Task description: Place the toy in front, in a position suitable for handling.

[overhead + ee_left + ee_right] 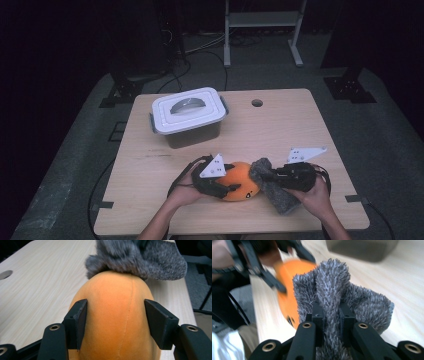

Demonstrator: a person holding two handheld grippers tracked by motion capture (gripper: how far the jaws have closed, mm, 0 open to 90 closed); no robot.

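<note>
High view: the orange plush toy (241,181) lies at the bench's (280,125) six o'clock edge. The left tool (227,189) is clamped on the toy; the right tool (267,176), at its three o'clock, pinches a grey fluffy cloth (276,197) against it. Wiping looks underway, how much remains unclear. A lidded box (188,116) stands at eleven o'clock.

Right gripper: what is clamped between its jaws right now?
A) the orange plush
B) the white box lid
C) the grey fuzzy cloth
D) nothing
C: in the right gripper view the right gripper has its jaws pinched on a fold of the grey cloth, while the orange plush sits between the left gripper's jaws.
</note>
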